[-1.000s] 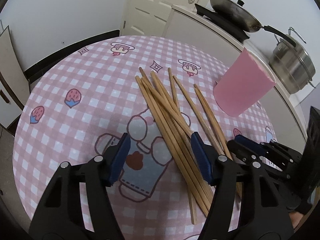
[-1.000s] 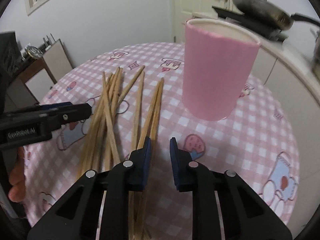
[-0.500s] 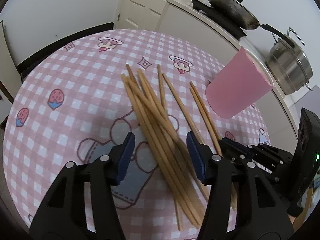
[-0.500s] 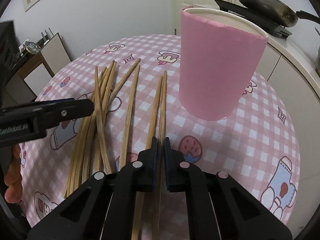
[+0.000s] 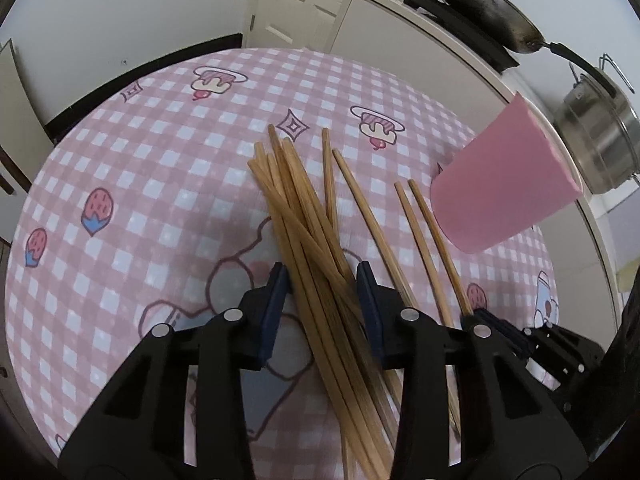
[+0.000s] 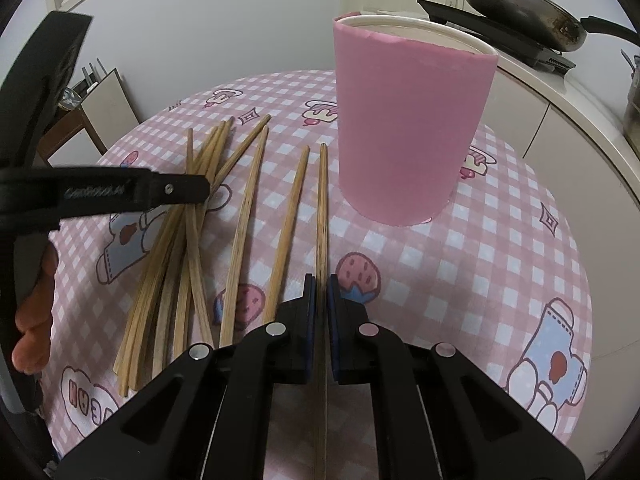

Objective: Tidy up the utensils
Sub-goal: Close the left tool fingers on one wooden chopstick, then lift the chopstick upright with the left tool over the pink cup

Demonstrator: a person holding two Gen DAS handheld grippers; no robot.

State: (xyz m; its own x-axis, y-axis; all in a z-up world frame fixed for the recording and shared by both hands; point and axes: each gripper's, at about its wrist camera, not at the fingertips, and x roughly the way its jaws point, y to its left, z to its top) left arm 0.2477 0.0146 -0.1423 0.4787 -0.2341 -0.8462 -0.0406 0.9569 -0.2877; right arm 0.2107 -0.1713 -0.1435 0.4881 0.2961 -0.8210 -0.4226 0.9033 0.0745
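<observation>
Chopstick (image 6: 321,216) pinched in right gripper (image 6: 321,304) — left gripper (image 5: 322,286) open astride the pile (image 5: 304,216).

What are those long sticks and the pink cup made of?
The chopsticks look like bamboo or wood: pale tan, matte, with fine lengthwise grain. The pink cup seems to be paper or card wrapped in a pink sleeve: dull surface, ragged top edge, with a thin white rim behind it. It might be plastic underneath; that is hard to tell.
</observation>
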